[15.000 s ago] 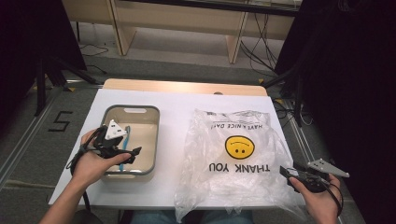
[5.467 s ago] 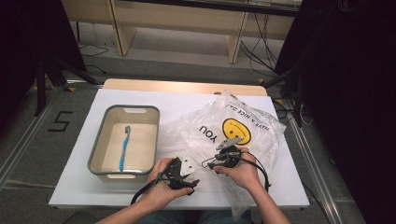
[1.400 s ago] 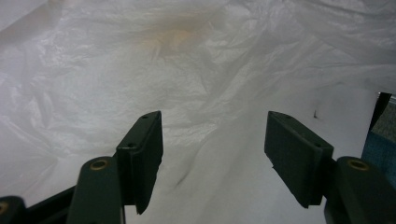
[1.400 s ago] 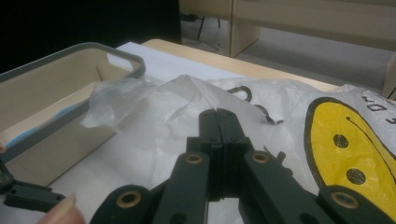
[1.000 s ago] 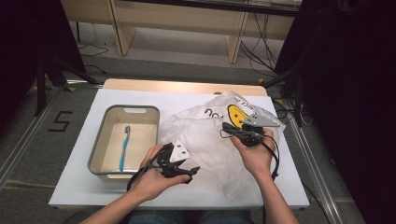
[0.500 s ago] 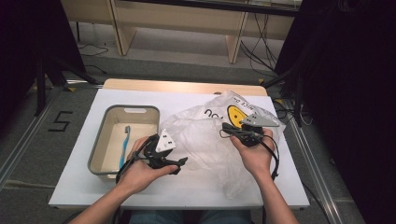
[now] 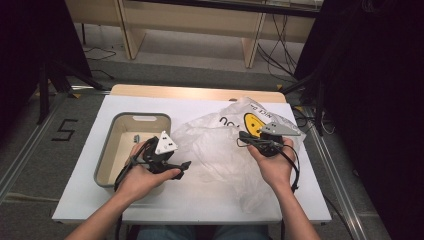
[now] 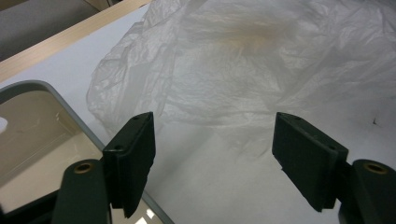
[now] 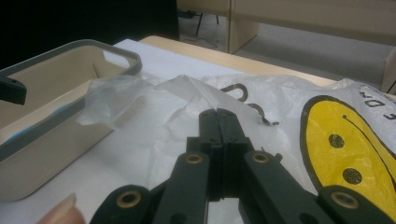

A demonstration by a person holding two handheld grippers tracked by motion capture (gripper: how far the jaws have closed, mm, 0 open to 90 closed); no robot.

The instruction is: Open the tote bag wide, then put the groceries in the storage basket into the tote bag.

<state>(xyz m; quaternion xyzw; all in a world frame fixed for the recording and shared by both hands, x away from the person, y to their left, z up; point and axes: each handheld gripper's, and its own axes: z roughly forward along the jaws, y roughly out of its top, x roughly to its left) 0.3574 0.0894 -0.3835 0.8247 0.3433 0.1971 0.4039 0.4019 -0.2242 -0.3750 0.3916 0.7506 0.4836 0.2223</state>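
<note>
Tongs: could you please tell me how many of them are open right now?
1: the left tongs, open beside the tray. The right tongs are shut on the plastic bag.

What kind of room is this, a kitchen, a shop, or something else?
Most likely a lab or recording studio, not a home. A white table stands on grey carpet among black curtains, with a floor rail marked with a number and loose cables behind. A person works with a hand-held left gripper.
</note>
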